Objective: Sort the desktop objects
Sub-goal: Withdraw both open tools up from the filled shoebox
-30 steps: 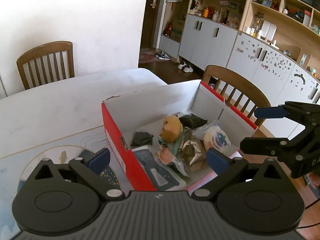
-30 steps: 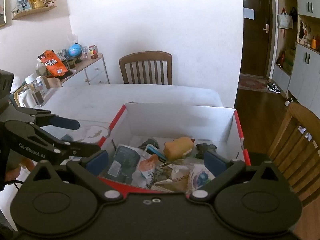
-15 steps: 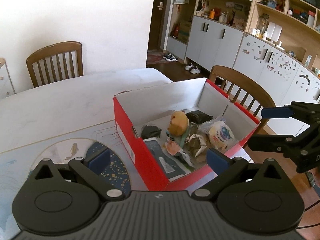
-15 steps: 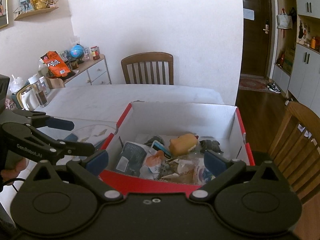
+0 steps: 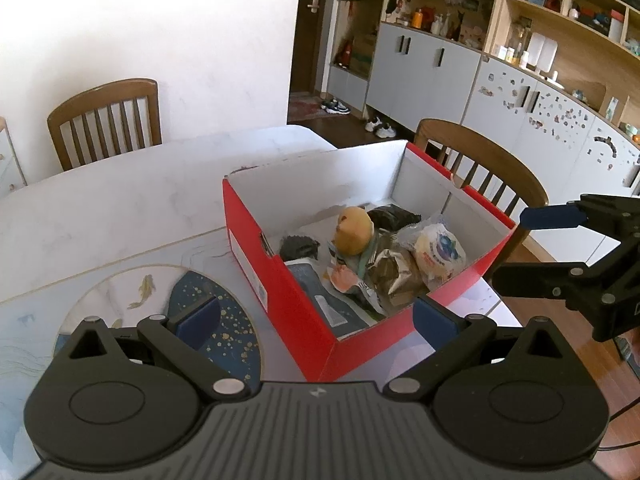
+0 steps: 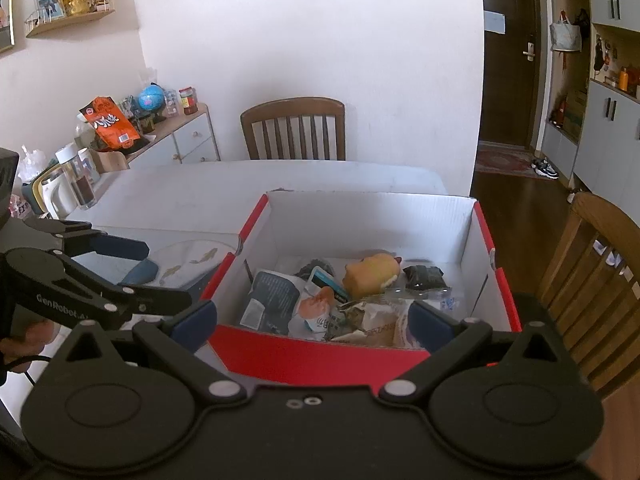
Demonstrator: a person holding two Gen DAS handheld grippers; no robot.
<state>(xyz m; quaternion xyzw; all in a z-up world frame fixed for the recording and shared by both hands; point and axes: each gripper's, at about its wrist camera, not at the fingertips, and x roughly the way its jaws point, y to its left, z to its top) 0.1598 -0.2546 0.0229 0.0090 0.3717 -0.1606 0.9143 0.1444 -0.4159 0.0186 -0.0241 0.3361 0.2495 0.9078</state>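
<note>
While both jaws gape empty, the red box (image 6: 320, 356) lies ahead.

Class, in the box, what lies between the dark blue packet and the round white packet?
Crumpled wrappers and an orange-printed packet, seen in the left wrist view.

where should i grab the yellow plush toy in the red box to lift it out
Grip the plush toy across its rounded head, coming straight down from above. The head sticks up highest above the packets, and the red box walls block any sideways approach. Both grippers' jaws stand open, empty.
</note>
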